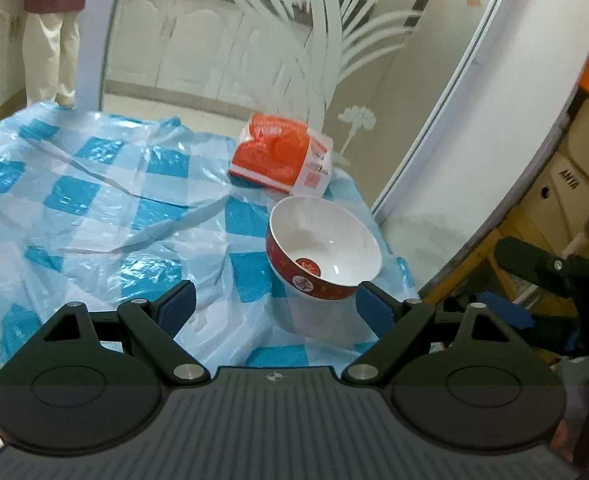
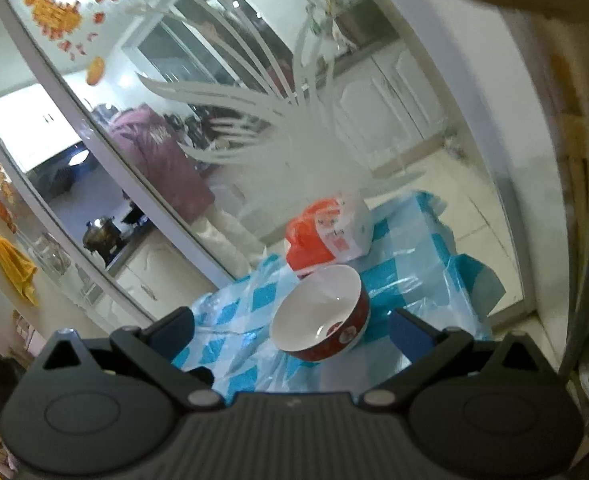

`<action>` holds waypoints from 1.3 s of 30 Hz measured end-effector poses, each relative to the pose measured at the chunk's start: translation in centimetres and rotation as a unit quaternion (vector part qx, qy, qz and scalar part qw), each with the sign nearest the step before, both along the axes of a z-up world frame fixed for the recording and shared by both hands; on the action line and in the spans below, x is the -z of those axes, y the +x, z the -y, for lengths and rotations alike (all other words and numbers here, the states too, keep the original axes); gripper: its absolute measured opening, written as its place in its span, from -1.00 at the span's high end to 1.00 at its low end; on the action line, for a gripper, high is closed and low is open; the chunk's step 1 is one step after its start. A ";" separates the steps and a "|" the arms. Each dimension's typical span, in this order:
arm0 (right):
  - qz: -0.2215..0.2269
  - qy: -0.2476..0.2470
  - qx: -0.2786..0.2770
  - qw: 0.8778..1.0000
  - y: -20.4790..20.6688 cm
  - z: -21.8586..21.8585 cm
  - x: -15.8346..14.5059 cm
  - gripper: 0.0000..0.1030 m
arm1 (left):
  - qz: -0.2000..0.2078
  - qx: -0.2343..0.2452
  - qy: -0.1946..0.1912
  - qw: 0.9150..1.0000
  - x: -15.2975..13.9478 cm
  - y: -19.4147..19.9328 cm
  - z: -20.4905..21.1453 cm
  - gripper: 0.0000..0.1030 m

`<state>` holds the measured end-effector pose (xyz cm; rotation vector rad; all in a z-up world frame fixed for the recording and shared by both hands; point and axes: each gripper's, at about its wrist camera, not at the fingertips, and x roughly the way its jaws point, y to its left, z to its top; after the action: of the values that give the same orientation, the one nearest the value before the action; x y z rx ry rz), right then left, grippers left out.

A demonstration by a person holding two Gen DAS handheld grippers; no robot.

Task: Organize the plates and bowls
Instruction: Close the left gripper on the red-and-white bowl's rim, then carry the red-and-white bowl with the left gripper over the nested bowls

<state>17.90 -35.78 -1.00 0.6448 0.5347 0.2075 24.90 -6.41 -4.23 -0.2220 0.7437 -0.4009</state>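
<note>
A bowl (image 1: pixel 324 246), white inside with a red patterned outside, stands on top of a white upturned bowl or plate on the table near its right edge. It also shows in the right wrist view (image 2: pixel 320 322), tilted by the camera angle. My left gripper (image 1: pixel 276 310) is open and empty, just short of the bowl, with its right finger pad (image 1: pixel 374 308) beside the bowl's base. My right gripper (image 2: pixel 292 330) is open and empty, its fingers either side of the bowl and nearer the camera.
The table wears a blue and white checked plastic sheet (image 1: pixel 94 200). An orange and white tissue pack (image 1: pixel 282 154) lies behind the bowl, also seen in the right wrist view (image 2: pixel 328 232). A frosted glass sliding door (image 1: pixel 374 60) stands right behind the table. Cardboard boxes (image 1: pixel 574 168) stand at the right.
</note>
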 end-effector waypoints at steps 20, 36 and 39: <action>-0.125 0.110 -0.027 0.986 9.8 2.0 5.2 -0.72 | -0.078 -0.016 0.002 0.997 3.7 7.8 3.4 0.09; -0.159 0.130 -0.054 0.977 12.0 1.6 7.5 -0.26 | -0.072 0.004 0.031 0.997 4.0 7.8 5.8 0.49; -0.150 0.109 -0.049 0.981 11.8 1.3 7.0 -0.24 | -0.068 0.010 0.027 0.997 3.8 7.6 6.0 0.51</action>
<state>29.65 -37.12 -7.97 0.8716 0.8435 0.2652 32.53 -12.37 -8.07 -0.1923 0.8903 -0.3876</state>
